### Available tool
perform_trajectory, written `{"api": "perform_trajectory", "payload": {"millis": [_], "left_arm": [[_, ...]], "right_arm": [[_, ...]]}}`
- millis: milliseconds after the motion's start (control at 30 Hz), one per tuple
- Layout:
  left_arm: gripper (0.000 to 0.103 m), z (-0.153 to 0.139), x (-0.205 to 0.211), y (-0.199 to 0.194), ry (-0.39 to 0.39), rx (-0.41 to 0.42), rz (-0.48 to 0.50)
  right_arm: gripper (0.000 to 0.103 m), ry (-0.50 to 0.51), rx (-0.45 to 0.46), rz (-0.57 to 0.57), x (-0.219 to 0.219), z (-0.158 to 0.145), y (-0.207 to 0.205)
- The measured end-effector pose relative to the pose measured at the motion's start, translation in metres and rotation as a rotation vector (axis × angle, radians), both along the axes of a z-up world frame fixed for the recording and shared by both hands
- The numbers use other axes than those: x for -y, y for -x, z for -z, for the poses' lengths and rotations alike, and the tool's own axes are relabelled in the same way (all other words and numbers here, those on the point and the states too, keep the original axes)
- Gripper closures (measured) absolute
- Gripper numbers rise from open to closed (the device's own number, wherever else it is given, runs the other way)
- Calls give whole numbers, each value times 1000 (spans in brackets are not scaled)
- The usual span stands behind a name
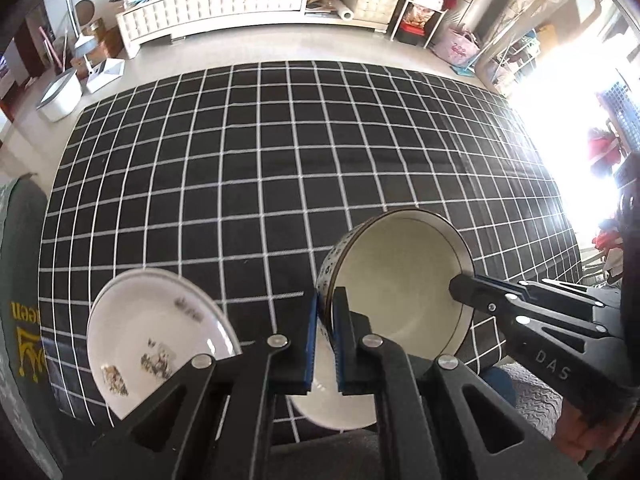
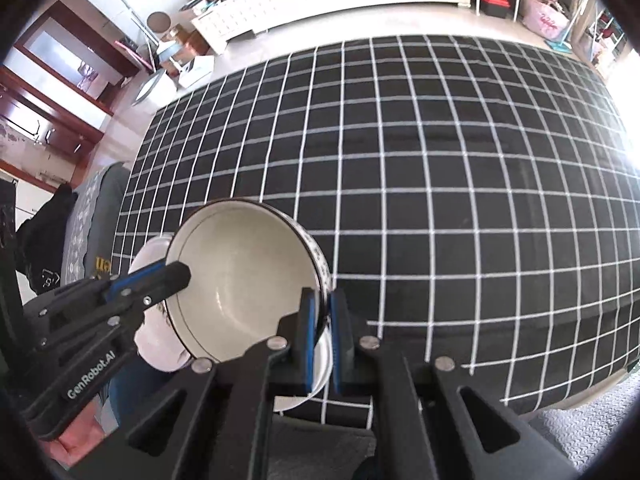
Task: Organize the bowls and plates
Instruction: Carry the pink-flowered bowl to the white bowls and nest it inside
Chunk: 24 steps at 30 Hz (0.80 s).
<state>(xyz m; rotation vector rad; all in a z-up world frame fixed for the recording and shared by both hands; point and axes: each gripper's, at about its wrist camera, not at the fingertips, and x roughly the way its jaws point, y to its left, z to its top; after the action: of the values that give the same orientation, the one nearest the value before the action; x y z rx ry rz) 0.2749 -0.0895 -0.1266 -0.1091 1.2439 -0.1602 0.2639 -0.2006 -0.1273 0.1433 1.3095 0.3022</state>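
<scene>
Your left gripper (image 1: 325, 344) and right gripper (image 2: 319, 344) each pinch opposite rims of one bowl (image 1: 400, 280), tilted above the checked cloth (image 1: 280, 160). Beside it: a decorated plate (image 1: 156, 332); under it, a white dish (image 1: 340, 412).

Tilted cream bowl (image 1: 396, 280) above two white plates (image 1: 156, 332).
</scene>
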Motion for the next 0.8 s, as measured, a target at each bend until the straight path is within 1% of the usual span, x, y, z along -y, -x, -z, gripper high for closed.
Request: {"api": "perform_trajectory", "payload": {"millis": [100, 267, 367, 667, 800], "left_arm": [[97, 7, -9, 11, -2, -12, -11], [97, 24, -17, 24, 7, -44, -25], [97, 30, -30, 41, 13, -45, -26], [97, 47, -31, 53, 22, -68, -24], [97, 48, -31, 54, 25, -80, -19]], "right_arm": [[93, 7, -18, -14, -8, 8, 6], [93, 14, -16, -27, -16, 8, 21], [93, 27, -19, -30, -18, 10, 28], [93, 39, -43, -27, -17, 19, 38], [93, 41, -58, -22, -18, 23, 40]]}}
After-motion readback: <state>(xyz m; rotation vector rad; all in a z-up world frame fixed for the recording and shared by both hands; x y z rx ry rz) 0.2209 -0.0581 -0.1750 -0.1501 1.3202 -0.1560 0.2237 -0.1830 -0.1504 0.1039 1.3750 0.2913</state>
